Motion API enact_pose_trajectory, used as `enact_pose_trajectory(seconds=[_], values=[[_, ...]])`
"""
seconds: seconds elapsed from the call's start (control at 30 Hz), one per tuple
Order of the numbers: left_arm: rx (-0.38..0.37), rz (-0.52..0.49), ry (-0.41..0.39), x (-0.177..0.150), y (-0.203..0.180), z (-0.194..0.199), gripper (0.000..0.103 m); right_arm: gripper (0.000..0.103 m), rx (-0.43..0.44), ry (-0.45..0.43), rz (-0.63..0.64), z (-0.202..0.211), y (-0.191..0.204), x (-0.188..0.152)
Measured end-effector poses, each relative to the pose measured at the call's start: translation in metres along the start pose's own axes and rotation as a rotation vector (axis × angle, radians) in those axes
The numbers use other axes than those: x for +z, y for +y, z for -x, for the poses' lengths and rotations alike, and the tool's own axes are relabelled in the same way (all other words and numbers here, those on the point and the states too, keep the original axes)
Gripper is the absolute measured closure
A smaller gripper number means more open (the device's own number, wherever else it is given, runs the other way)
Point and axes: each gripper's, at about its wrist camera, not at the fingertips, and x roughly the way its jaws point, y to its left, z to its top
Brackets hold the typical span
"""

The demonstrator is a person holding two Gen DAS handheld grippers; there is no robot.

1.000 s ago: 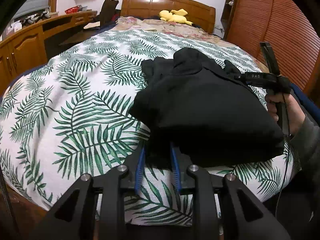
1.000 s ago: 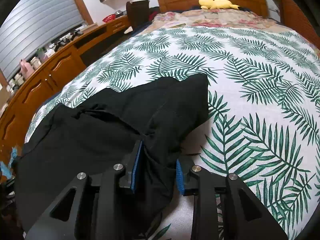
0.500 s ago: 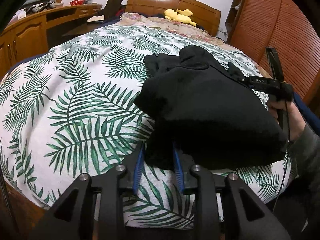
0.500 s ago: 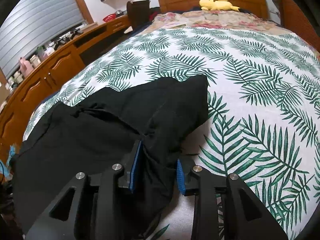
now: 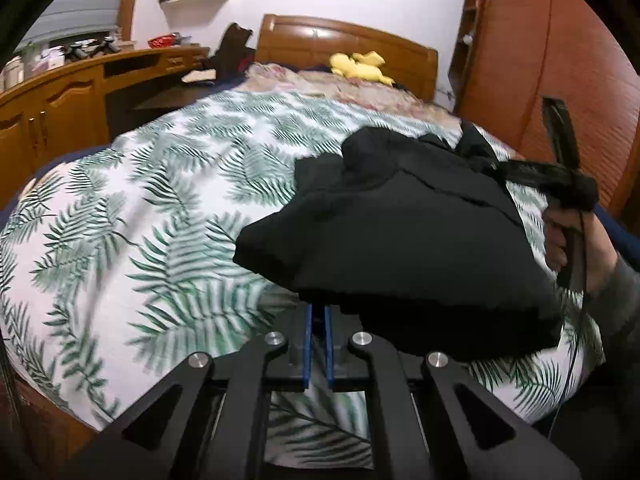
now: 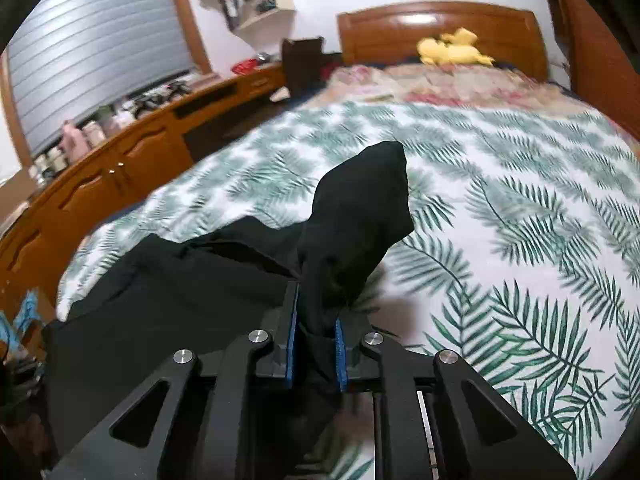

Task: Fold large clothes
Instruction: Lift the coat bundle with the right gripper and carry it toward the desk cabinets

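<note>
A large black garment (image 5: 400, 240) lies bunched on the leaf-print bed cover (image 5: 160, 220). My left gripper (image 5: 318, 314) is shut on the garment's near edge, which hangs a little above the cover. To the right, a hand (image 5: 568, 248) holds the other gripper at the garment's far side. In the right wrist view my right gripper (image 6: 316, 308) has its jaws closing, with the blue pads pressing a bunched fold of the black garment (image 6: 160, 300). A pointed corner (image 6: 360, 208) of the cloth stands up above the pads, off the bed cover (image 6: 520, 220).
A wooden headboard (image 5: 348, 44) with a yellow plush toy (image 5: 360, 66) in front of it is at the far end. Wooden cabinets (image 6: 100, 184) run along the left of the bed. A wooden wardrobe (image 5: 560, 60) stands on the right, and a wall shelf (image 6: 260, 0) hangs above.
Both pairs of jaws have narrowed onto the black cloth. The right gripper has risen, pulling a corner of the garment up off the bed. The left edge is also raised.
</note>
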Motion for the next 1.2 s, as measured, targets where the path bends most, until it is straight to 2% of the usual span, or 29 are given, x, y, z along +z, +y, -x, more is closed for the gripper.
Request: enact_pose_trajectory(seconds=[0.13,0.27,0.53,0.8,1.0,1.2], values=[[0.014,0.012,-0.038,0.008,0.027,0.014,0.101,0.091,0.024,-0.008,0.031,0.001,0.026,0.007],[0.046,0.059,-0.083,0.014,0.068,0.035,0.101,0.092,0.028,0.021,0.078,-0.022,0.067,0.016],[0.16,0.113,-0.143,0.012,0.178,0.085,0.101,0.092,0.092,0.052,0.225,-0.09,0.2,0.053],[0.34,0.135,-0.193,0.022,0.269,0.12,0.101,0.092,0.166,0.072,0.315,-0.162,0.321,0.086],[0.425,0.157,-0.18,0.017,0.308,0.132,0.101,0.092,0.206,0.082,0.374,-0.204,0.39,0.091],[0.456,0.142,-0.119,0.009,0.318,0.123,0.101,0.092,0.207,0.089,0.386,-0.23,0.417,0.087]])
